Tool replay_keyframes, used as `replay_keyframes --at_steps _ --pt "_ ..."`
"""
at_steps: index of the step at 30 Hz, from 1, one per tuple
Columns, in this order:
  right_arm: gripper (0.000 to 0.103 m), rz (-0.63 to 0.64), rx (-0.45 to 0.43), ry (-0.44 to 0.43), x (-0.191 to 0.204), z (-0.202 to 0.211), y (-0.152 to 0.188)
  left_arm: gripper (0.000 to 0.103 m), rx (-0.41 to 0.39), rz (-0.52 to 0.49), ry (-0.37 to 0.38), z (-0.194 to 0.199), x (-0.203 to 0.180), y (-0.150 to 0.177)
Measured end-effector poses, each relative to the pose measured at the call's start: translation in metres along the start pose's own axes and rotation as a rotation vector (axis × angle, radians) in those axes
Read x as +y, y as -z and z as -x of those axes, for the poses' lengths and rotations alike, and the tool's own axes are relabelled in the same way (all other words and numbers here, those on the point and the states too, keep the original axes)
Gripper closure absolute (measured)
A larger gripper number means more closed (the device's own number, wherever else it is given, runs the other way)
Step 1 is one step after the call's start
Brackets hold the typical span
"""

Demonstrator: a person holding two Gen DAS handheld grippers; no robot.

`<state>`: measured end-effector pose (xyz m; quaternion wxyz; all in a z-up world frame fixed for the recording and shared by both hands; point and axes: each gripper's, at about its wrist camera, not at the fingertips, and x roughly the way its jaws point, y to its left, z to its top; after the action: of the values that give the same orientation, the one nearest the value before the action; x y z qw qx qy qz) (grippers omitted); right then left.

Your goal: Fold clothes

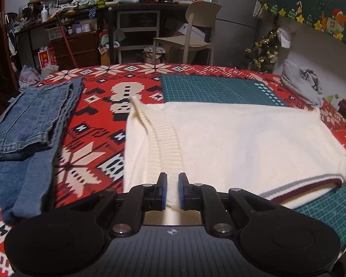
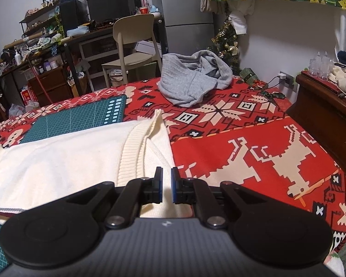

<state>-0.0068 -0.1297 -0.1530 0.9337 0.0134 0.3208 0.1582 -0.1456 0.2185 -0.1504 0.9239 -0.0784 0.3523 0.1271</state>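
Cream sweater (image 1: pixel 230 138) lies flat on the table, over the red patterned cloth (image 1: pixel 99 124) and partly over the green cutting mat (image 1: pixel 210 87) toward the far edge. Ribbed armhole bands run from the near edge toward the far side, one at each end of the sweater. A striped grey-and-maroon hem (image 1: pixel 306 180) shows at the near edge, with mat below it.

Left gripper (image 1: pixel 172 190): jaws nearly together, a fold of cream knit pinched between the blue pads at the near end of the left ribbed band. Right gripper (image 2: pixel 166 185): jaws at a narrow gap, sweater fabric between the pads at the right side edge; held.

Jeans (image 1: pixel 32 127) lie folded near the table's left edge, apart from the sweater. Grey garment (image 2: pixel 191 80) sits crumpled at the far right corner. Chair (image 2: pixel 133 46) stands beyond the far edge.
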Motion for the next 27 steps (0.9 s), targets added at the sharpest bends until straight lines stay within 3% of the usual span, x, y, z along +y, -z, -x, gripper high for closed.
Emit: replay_keyframes --at_steps 13,16,27 --pt "0.096 0.006 0.005 -0.029 0.005 0.001 0.005 0.087 0.005 0.015 -0.05 0.012 0.01 0.012" --pt "0.096 0.013 0.011 -0.035 0.008 0.0 0.007 0.09 0.008 0.037 -0.056 0.014 0.017 0.018" --pt "0.096 0.027 0.011 -0.06 0.017 0.003 0.009 0.091 -0.014 0.075 -0.05 0.022 0.022 0.023"
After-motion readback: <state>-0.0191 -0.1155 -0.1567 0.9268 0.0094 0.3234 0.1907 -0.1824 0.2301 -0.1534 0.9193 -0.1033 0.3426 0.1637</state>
